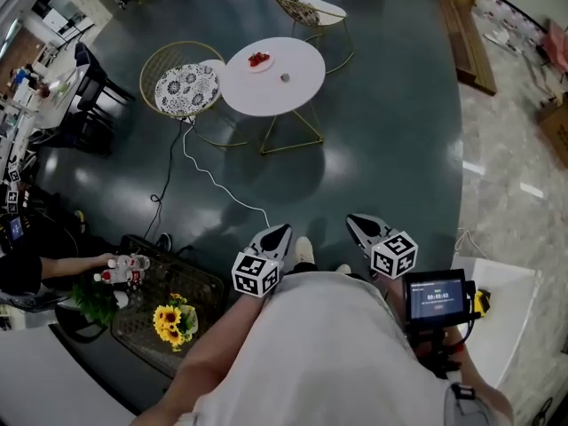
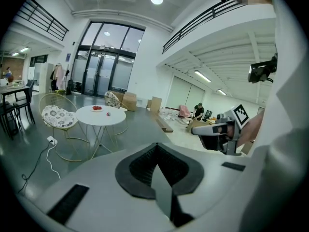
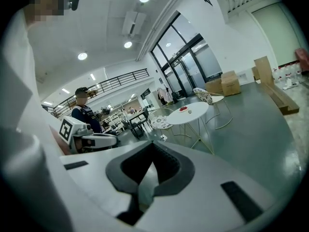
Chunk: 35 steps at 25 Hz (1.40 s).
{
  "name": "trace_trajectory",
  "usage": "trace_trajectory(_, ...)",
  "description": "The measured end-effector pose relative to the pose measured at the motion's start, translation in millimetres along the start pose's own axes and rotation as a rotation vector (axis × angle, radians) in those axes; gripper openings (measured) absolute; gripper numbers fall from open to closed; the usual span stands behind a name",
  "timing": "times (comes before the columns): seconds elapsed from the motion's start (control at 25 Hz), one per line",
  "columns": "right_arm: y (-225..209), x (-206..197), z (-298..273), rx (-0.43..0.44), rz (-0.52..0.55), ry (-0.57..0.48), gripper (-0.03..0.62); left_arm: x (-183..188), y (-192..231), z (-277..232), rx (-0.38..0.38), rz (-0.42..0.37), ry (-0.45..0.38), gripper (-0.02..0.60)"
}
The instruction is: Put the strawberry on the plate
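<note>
A round white table (image 1: 271,91) stands far ahead on the dark floor. A small plate (image 1: 259,60) with red strawberries on it rests on the table, and a lone strawberry (image 1: 285,77) lies to its right. The plate (image 2: 97,108) and the loose strawberry (image 2: 107,114) also show small in the left gripper view, and the plate (image 3: 183,109) is tiny in the right gripper view. My left gripper (image 1: 282,230) and right gripper (image 1: 353,221) are held close to my body, far from the table. Both are shut and hold nothing.
Two wire chairs (image 1: 182,87) (image 1: 306,9) flank the table. A white cable (image 1: 209,177) runs across the floor toward me. At lower left are a wire basket (image 1: 164,304) with sunflowers (image 1: 170,319) and a person's arm by water bottles (image 1: 124,269). A wooden bench (image 1: 466,38) lies far right.
</note>
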State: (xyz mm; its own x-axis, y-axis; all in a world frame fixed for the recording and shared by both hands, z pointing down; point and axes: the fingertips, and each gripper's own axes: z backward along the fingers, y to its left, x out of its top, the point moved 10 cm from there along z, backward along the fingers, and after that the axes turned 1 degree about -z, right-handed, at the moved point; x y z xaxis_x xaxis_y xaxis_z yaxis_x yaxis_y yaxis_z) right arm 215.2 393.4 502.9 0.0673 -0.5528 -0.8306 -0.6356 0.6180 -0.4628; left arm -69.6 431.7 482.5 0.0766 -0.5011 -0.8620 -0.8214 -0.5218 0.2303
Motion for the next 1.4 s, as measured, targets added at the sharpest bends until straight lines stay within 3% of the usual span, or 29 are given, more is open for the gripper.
trace_trajectory(0.56,-12,32,-62,-0.108,0.002,-0.024,0.008,38,81,-49,-0.117,-0.035,-0.020,0.006)
trace_trajectory(0.96,-2,55,-115,-0.114,0.027,-0.012,0.008,46,139,-42,-0.098,-0.014,-0.025,0.006)
trace_trajectory(1.4,-21,75,-144,-0.087,0.028,0.034,0.008,55,161,-58,-0.070,0.032,-0.021,0.006)
